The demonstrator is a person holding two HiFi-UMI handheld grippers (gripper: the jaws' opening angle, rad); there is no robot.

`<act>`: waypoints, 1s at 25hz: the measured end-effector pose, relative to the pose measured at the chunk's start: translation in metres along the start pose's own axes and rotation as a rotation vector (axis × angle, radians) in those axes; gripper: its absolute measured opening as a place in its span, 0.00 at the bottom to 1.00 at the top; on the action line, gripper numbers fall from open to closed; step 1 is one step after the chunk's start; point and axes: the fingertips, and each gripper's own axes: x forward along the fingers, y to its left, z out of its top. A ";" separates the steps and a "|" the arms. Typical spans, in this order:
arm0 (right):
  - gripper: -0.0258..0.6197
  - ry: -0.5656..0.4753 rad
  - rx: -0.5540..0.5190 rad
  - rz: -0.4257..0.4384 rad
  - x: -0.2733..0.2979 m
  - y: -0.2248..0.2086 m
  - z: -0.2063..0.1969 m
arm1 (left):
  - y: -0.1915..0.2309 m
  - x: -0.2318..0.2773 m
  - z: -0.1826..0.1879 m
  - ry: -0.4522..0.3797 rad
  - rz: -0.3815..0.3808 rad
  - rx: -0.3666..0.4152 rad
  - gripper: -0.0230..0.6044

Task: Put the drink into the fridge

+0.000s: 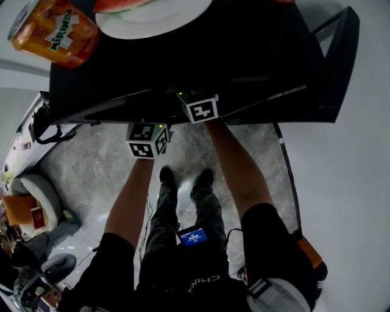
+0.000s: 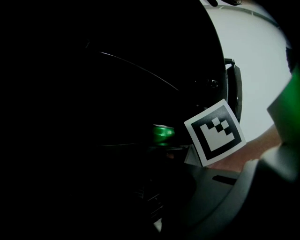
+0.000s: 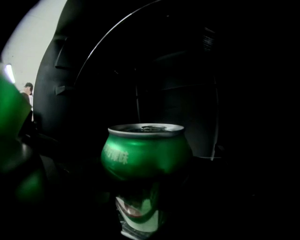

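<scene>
Holds green can (image 3: 145, 152) upright inside dark fridge (image 1: 201, 61).
Pinches it in right gripper (image 1: 202, 109); cannot tell left gripper (image 1: 147, 140) jaws, too dark.

Green can (image 3: 145, 150) is standing dead ahead, blocking the middle; dark fridge (image 3: 178, 93) space is lying open behind and above it; marker cube (image 2: 214, 132) is crowding alongside.

In the head view my left gripper (image 1: 148, 140) and right gripper (image 1: 202, 109) show only their marker cubes. The black fridge (image 1: 244, 61) hides both pairs of jaws. In both gripper views the dark swallows my jaws, so I cannot tell how they stand. The green can (image 3: 145, 154) is mostly lost to shadow lower down. The picture's top edge cuts off the orange can (image 1: 55, 30) and the white plate (image 1: 152, 15).
</scene>
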 end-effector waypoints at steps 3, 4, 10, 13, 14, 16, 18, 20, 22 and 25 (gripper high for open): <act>0.58 -0.015 -0.038 0.002 0.003 0.003 0.001 | 0.001 0.000 0.002 -0.006 0.001 -0.009 0.06; 0.58 -0.014 -0.055 0.006 0.003 0.004 0.000 | 0.001 -0.001 0.002 -0.006 -0.001 -0.012 0.06; 0.59 0.026 -0.138 -0.007 0.000 0.006 -0.010 | -0.005 -0.004 0.003 -0.007 -0.023 -0.013 0.06; 0.59 0.032 -0.114 -0.019 -0.008 0.003 -0.010 | -0.008 -0.007 0.007 -0.010 -0.024 -0.010 0.06; 0.59 0.042 -0.108 -0.016 -0.011 0.003 -0.012 | -0.009 -0.009 0.008 -0.009 -0.023 -0.007 0.06; 0.59 0.068 -0.098 -0.014 -0.021 0.005 -0.016 | -0.011 -0.014 0.012 -0.007 -0.022 -0.004 0.06; 0.59 0.094 -0.081 -0.025 -0.036 0.006 -0.020 | -0.015 -0.021 0.016 -0.005 -0.026 -0.006 0.06; 0.59 0.120 -0.058 -0.035 -0.056 0.009 -0.021 | -0.021 -0.031 0.020 -0.001 -0.032 -0.013 0.06; 0.59 0.144 -0.026 -0.035 -0.077 0.017 -0.019 | -0.028 -0.043 0.026 0.004 -0.041 -0.015 0.06; 0.59 0.156 0.016 -0.054 -0.110 0.023 -0.004 | -0.039 -0.061 0.038 0.006 -0.066 -0.002 0.06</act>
